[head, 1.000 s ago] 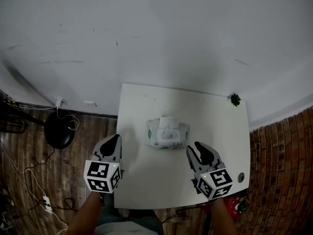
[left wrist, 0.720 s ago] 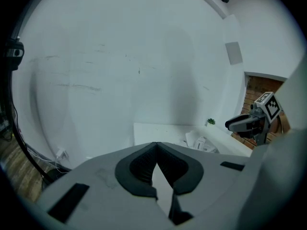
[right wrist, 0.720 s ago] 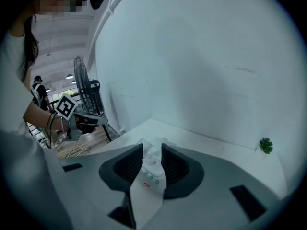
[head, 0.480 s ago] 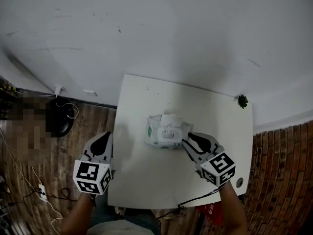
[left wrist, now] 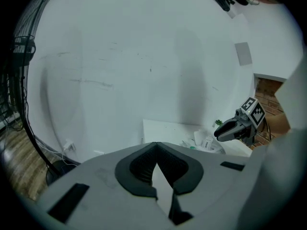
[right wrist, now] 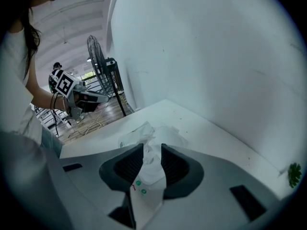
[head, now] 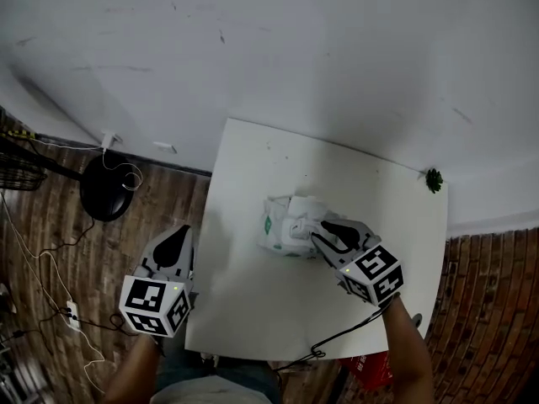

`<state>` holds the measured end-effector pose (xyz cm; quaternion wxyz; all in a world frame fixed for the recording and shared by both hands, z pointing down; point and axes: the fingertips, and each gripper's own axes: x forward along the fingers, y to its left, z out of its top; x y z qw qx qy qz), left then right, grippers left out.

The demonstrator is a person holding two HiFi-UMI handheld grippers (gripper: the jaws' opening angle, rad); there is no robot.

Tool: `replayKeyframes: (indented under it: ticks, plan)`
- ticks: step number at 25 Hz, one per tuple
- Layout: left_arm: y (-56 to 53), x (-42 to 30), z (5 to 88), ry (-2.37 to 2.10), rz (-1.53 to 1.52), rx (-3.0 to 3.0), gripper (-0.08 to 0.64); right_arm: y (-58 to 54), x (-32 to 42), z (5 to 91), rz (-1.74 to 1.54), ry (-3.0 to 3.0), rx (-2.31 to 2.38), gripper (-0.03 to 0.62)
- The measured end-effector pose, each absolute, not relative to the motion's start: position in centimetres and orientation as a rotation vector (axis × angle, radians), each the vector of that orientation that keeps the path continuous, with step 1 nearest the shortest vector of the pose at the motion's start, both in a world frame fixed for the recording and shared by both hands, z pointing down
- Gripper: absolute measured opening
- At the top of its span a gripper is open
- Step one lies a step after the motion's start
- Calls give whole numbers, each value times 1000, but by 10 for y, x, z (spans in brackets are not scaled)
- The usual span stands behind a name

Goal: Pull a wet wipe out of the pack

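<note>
White wet wipe (right wrist: 147, 153) tuft atop the pack (head: 282, 225), mid-table (head: 253, 310), now stands between the newly arrived right gripper's (head: 324, 232) parted jaws, ready for pinching, while the left gripper (head: 177, 241) hangs aside, jaws together.

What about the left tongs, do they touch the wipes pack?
Apart. In the head view, the left tongs hang off the table, well clear of the wipes pack.

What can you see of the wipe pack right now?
The wipe pack is a soft white pouch with green print, crinkled, lying near the middle of the white table. White wipe material bunches up from its top. The right gripper has open jaws straddling that bunch; contact is unclear.
</note>
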<state>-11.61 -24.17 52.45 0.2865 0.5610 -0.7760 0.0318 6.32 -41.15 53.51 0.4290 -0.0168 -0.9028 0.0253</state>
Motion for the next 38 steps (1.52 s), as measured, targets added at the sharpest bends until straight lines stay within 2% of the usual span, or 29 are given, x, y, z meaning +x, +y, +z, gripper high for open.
replayKeyframes:
  ticks: [6,34,38]
  plan:
    - [-236,-125,528,-2081,30,1443,0,-409,60,553,68,-2161,-112,94]
    - [-242,-147,538,-2089,-25,1381,0,-407,55,580,126,-2024,-209,92]
    - [-244,-145,538,-2080,-26,1395,0,-405,56,581,137,-2021,-209,71]
